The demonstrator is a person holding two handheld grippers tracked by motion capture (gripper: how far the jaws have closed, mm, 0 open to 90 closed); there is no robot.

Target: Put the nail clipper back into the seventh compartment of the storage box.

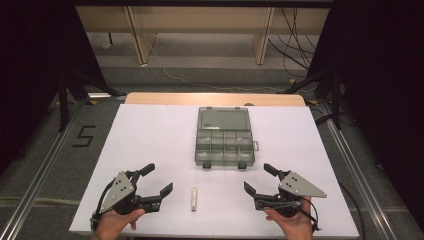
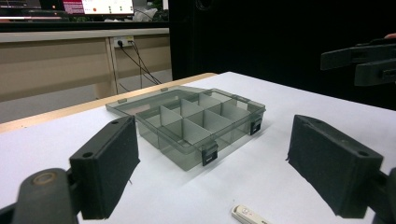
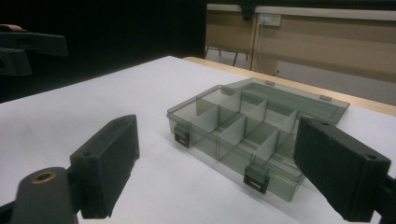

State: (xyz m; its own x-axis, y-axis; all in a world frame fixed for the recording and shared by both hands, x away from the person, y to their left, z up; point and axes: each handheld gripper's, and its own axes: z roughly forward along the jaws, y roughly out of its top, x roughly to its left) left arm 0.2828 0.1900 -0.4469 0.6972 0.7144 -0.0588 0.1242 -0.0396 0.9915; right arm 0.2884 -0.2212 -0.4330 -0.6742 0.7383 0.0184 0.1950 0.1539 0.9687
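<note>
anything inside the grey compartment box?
The translucent grey plastic compartment box lies open with its lid folded back flat. Its divided compartments look empty in both gripper views; the far cells are partly hidden by the dividers.

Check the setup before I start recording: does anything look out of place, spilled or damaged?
Nothing stands out. The compartment box sits square on the table, lid open flat behind it, compartments looking empty. The small white stick lies alone between the two open hand-held grippers.

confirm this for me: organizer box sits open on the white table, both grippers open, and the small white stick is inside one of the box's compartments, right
Not quite. The small white stick lies on the white table between the left gripper and right gripper, in front of the open organizer box, as the high view shows.
</note>
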